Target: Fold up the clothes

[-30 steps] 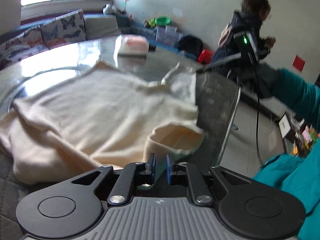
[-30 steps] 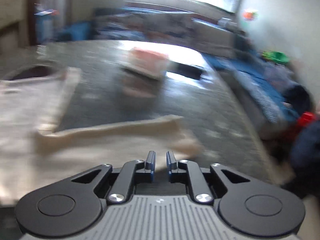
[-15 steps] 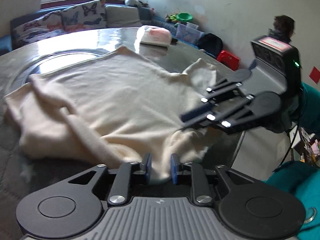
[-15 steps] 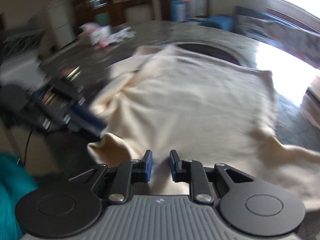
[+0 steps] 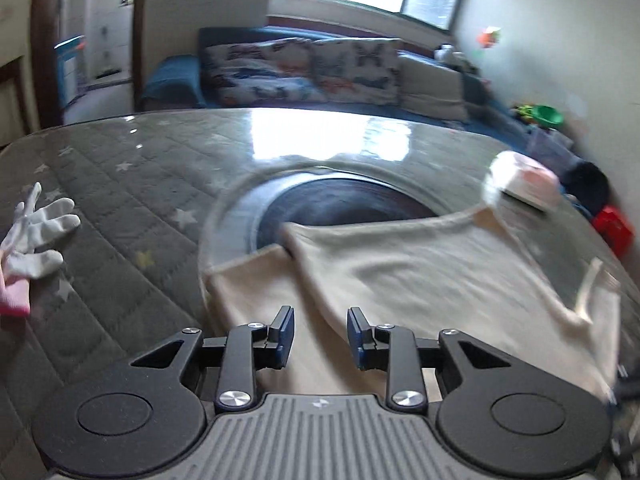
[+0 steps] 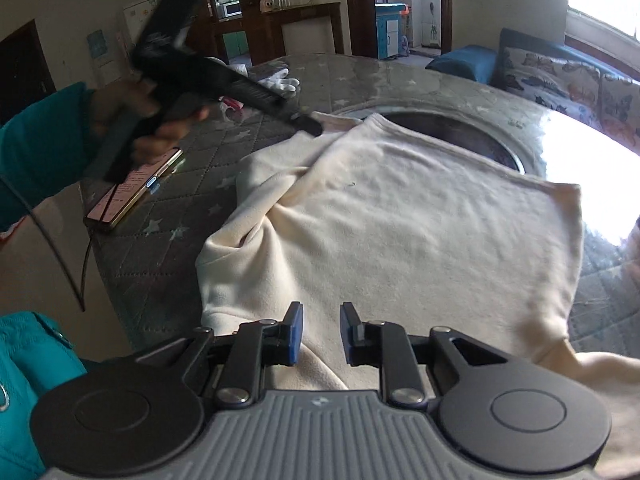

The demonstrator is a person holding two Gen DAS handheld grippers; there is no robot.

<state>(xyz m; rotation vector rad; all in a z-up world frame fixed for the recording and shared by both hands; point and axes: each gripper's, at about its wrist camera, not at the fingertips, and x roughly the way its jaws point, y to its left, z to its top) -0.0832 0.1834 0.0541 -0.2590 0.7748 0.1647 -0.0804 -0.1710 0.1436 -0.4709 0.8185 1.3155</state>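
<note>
A cream garment (image 6: 400, 216) lies spread on the round grey quilted table (image 6: 168, 236), with a bunched sleeve (image 6: 256, 200) at its left. It also shows in the left wrist view (image 5: 420, 276). My left gripper (image 5: 320, 336) is open and empty, low over the garment's near-left part. In the right wrist view the left gripper (image 6: 308, 124) reaches the garment's far left corner. My right gripper (image 6: 320, 334) is open and empty over the garment's near edge.
A white glove (image 5: 36, 236) lies on the table at the left, also seen in the right wrist view (image 6: 280, 80). A phone (image 6: 136, 188) lies near the table's left edge. A white and pink box (image 5: 520, 180) stands at the far right. A sofa (image 5: 312, 68) stands behind.
Both grippers have opened from nearly shut and hold nothing. The left gripper has swung left to the garment's far left corner. The right gripper has turned to face across the garment.
</note>
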